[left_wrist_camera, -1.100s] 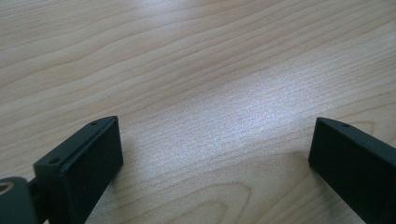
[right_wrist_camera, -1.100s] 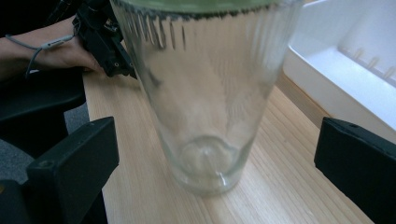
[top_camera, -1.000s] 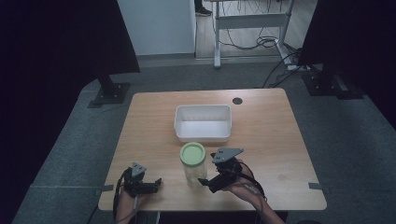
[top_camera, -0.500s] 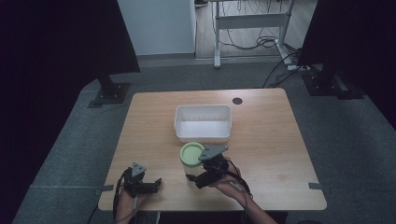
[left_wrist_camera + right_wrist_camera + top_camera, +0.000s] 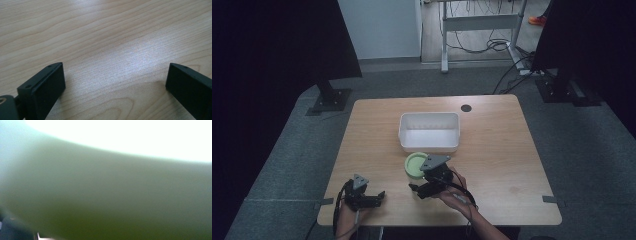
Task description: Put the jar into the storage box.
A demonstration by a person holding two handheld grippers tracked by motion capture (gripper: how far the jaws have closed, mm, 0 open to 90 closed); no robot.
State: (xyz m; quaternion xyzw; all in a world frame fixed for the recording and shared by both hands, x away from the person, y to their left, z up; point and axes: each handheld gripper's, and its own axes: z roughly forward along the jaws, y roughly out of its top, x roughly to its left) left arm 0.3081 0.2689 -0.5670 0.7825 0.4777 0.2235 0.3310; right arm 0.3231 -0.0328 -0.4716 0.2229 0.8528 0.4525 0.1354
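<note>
A clear jar with a pale green lid stands on the wooden table, just in front of a white tub. My right gripper lies against the jar's near right side, its grey plate overlapping the lid's edge. In the right gripper view a blurred green surface sits right against the camera, and the jaws are hidden. My left gripper rests near the table's front left edge. Its jaws stand wide apart over bare wood with nothing between them.
The white tub is empty and sits at the table's middle. A small dark round cap lies in the tabletop at the back. Black stands and cables are on the grey floor around the table.
My right gripper has moved left and closed in on the green-lidded jar. The left gripper has stayed where it was.
</note>
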